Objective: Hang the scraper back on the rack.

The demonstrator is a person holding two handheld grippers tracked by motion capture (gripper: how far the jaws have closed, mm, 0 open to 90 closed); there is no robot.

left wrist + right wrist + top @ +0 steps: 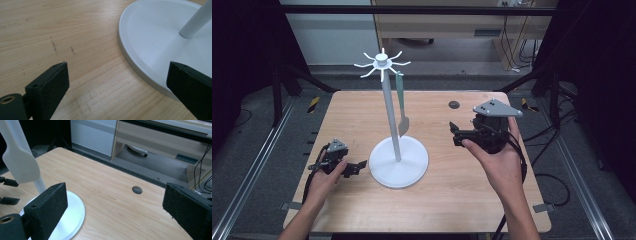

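Observation:
A white utensil stand (387, 100) rises from a round white base (412, 167) in the middle of the table, with hook arms at its top. A grey-green spatula (402, 107) hangs from one hook on the stand's right side; its pale blade (21, 165) appears in the right gripper view. My left gripper (358, 167) rests low on the table just left of the base, open and empty, with the base's rim (135, 62) between its jaws. My right gripper (453, 134) is held above the table right of the stand, open and empty.
The wooden table (447, 200) has a small round cable hole (454, 104) at the back right. Metal frame rails run along both sides, cables trail off the right edge, and a cabinet stands behind the table.

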